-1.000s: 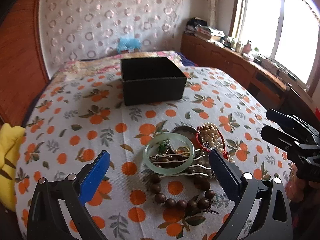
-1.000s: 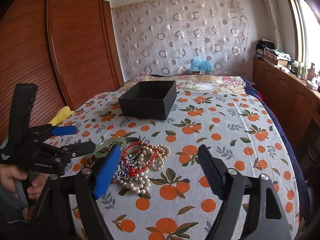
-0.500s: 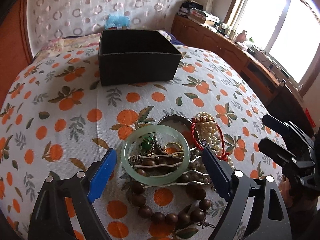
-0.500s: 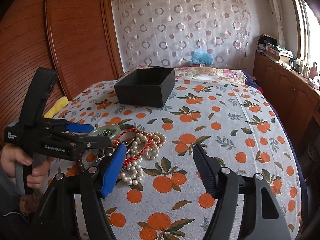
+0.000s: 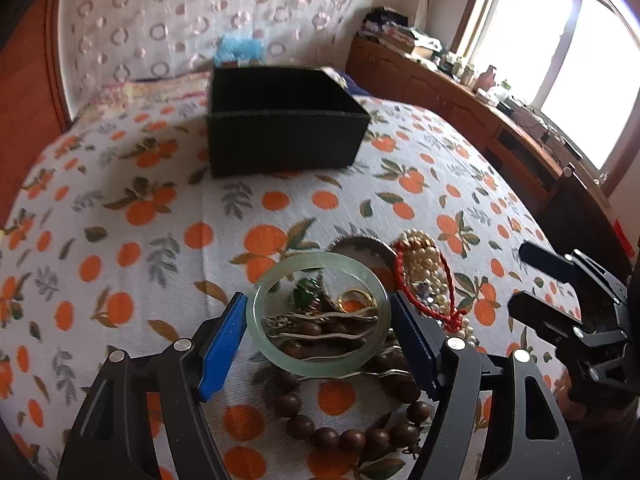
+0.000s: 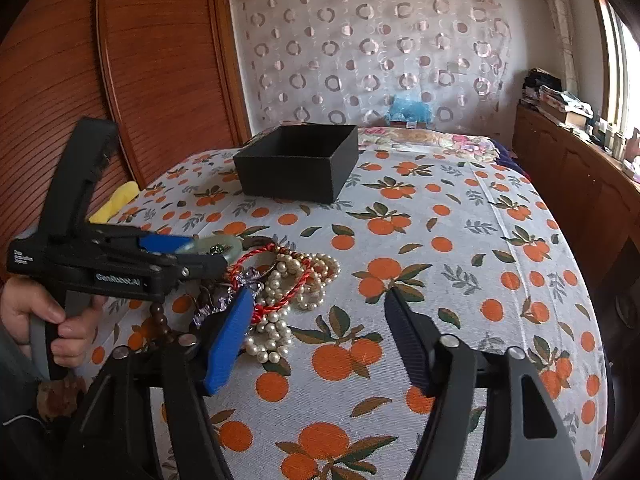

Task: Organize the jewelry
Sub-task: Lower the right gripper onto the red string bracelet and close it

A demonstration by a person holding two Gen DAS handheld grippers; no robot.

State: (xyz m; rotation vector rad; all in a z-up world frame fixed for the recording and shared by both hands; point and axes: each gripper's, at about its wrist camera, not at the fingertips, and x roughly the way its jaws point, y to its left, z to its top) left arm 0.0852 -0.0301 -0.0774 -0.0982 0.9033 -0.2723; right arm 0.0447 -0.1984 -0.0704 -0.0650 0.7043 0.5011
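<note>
A pale green jade bangle (image 5: 318, 314) lies on a jewelry pile on the orange-print bedspread. My left gripper (image 5: 318, 312) is open, its two pads flanking the bangle's left and right sides, close to it; contact is unclear. The pile also holds brown wooden beads (image 5: 340, 432), a red cord bracelet (image 5: 424, 280), pearls (image 5: 420, 256) and silver bangles. My right gripper (image 6: 320, 320) is open and empty, low over the cloth right of the pile (image 6: 288, 276). An open black box (image 5: 280, 128) stands behind the pile; it also shows in the right wrist view (image 6: 298, 164).
A wooden wardrobe (image 6: 120, 80) stands at the left, a wooden cabinet (image 6: 580, 184) with clutter under the window at the right. A yellow cloth (image 6: 116, 200) lies at the bed's left edge. A blue toy (image 6: 410, 108) sits by the curtained wall.
My left gripper has moved forward and down and narrowed, so its pads now flank the jade bangle. My right gripper has shifted slightly closer to the pile.
</note>
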